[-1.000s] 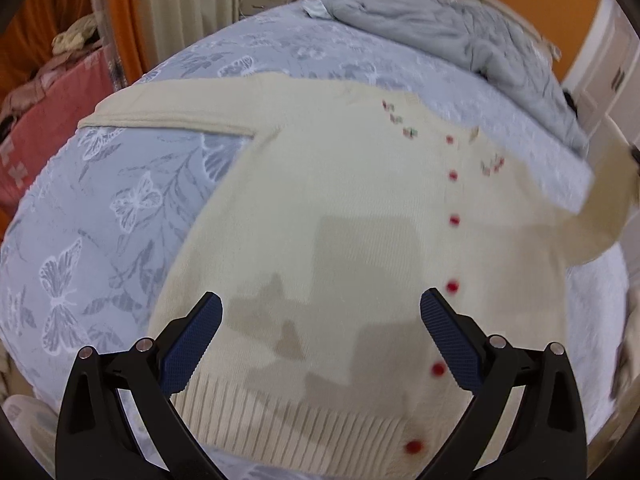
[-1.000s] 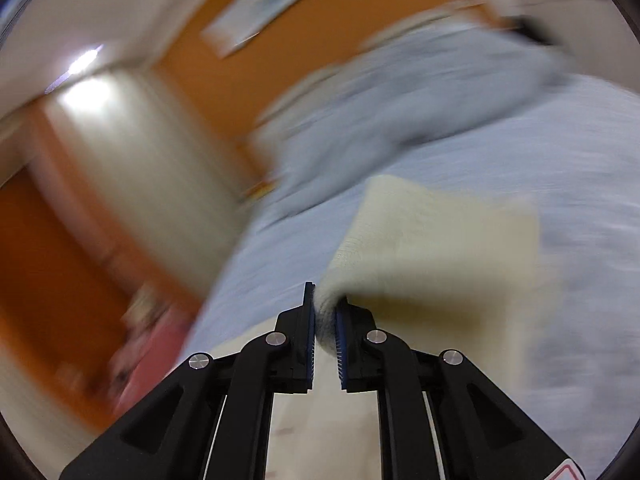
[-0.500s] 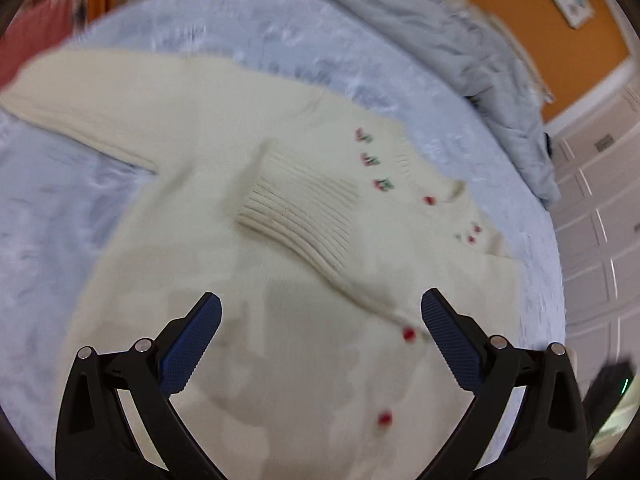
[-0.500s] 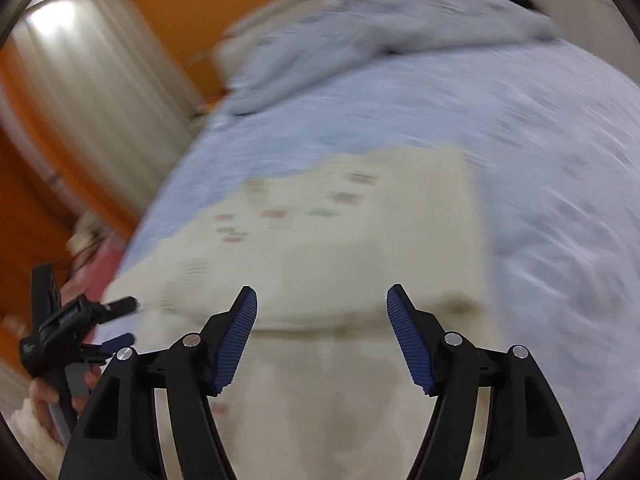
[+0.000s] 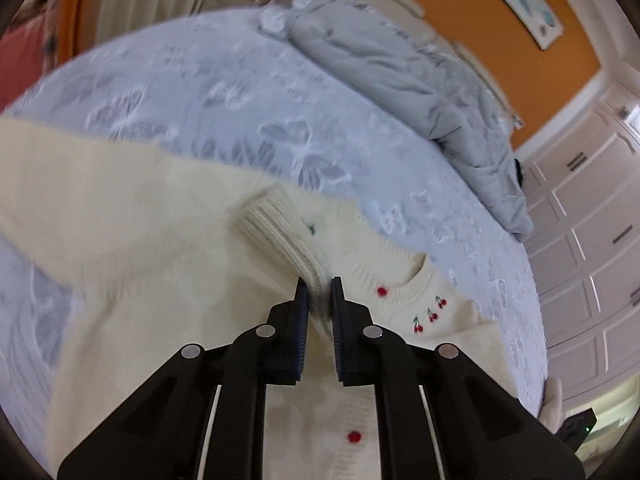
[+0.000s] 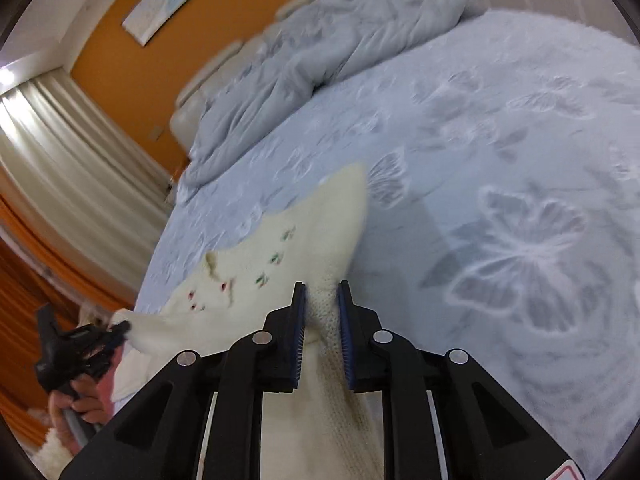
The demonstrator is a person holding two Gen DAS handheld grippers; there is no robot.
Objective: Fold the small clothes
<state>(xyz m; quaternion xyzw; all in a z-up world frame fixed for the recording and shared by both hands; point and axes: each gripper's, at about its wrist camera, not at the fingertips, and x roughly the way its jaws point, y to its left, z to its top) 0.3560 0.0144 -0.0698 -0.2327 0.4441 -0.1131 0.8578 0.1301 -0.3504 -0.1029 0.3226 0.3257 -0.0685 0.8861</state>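
Cardigan (image 5: 168,248) of cream knit, cherry embroidery (image 5: 430,314) and red buttons, no legible writing, lying on the butterfly-print bedspread (image 5: 208,96).
Left gripper (image 5: 318,294): jaws just closed, pads clamped on the ribbed cuff (image 5: 280,232) folded over the chest. Right gripper (image 6: 322,298): jaws just closed, nearly together, pinching a bunched fold at the cardigan's right edge.
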